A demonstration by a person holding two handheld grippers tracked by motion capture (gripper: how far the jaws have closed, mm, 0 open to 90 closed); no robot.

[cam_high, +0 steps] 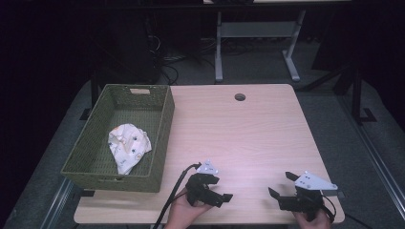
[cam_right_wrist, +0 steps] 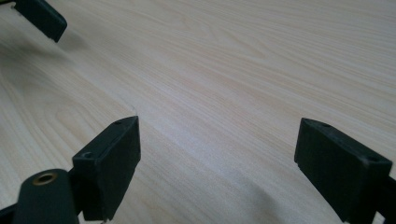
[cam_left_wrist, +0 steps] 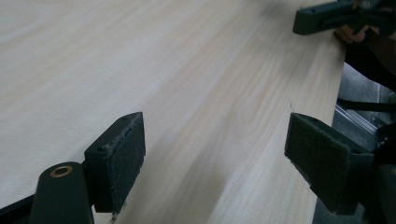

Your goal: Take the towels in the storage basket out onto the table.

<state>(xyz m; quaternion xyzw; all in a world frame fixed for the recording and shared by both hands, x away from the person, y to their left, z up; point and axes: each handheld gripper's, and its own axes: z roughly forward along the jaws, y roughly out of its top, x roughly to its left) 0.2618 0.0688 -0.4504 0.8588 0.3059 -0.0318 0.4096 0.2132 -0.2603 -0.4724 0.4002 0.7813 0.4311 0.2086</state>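
Observation:
A crumpled white cloth point(cam_high: 128, 146) with small printed marks lies inside the green woven basket point(cam_high: 163, 138) on the table's left side. My left gripper point(cam_high: 220, 188) rests low near the front edge, right of the basket, held by a hand, its jaws open and pointing right. Seen from its own camera, the left gripper point(cam_left_wrist: 215, 156) has only bare wood between its pads. My right gripper point(cam_high: 282, 185) sits at the front right corner, open and pointing left. Between the pads of the right gripper point(cam_right_wrist: 217, 158) there is nothing but tabletop.
The light wooden table point(cam_high: 239, 138) has a round cable hole point(cam_high: 239, 97) near its far edge. Black cables point(cam_high: 169, 200) trail off the front. A desk frame point(cam_high: 255, 33) stands on the dark floor behind.

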